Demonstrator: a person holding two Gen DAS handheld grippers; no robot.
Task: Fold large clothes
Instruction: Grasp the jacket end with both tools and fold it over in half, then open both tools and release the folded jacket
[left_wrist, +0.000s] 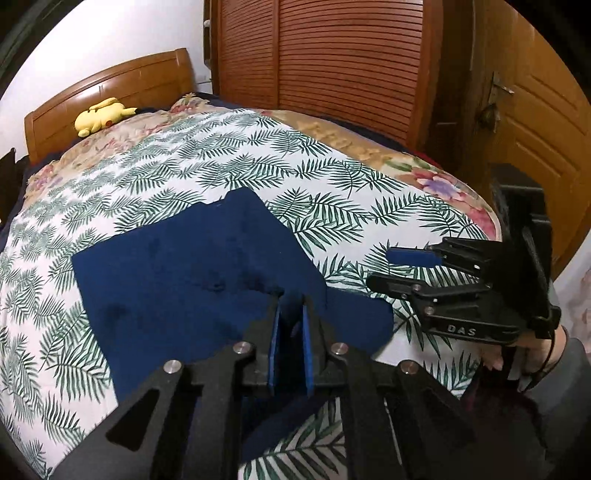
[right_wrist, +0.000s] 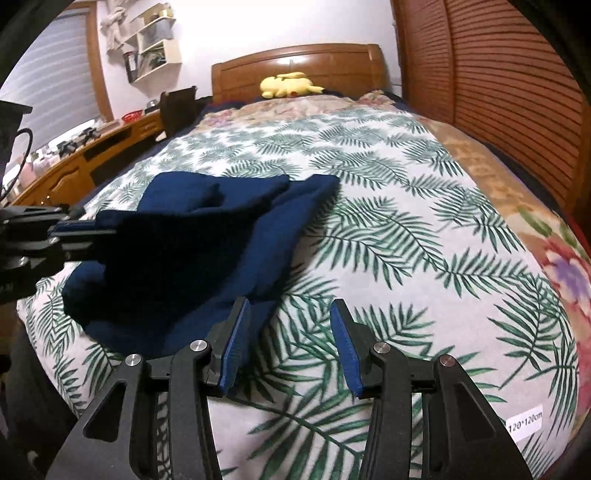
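Navy garment (left_wrist: 192, 280), pinched at lower centre by the left gripper (left_wrist: 291, 321), could be dragged crooked, as the right gripper (right_wrist: 288, 332) is held apart, empty.

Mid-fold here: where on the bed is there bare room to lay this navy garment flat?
Bare leaf-print sheet lies right of the navy garment, up to the floral blanket edge, and beyond it toward the yellow plush toy. Crowded at the garment's near edge, where the left gripper pinches it beside the open right gripper.

The left gripper (right_wrist: 79, 230) body is cut off at frame edge.
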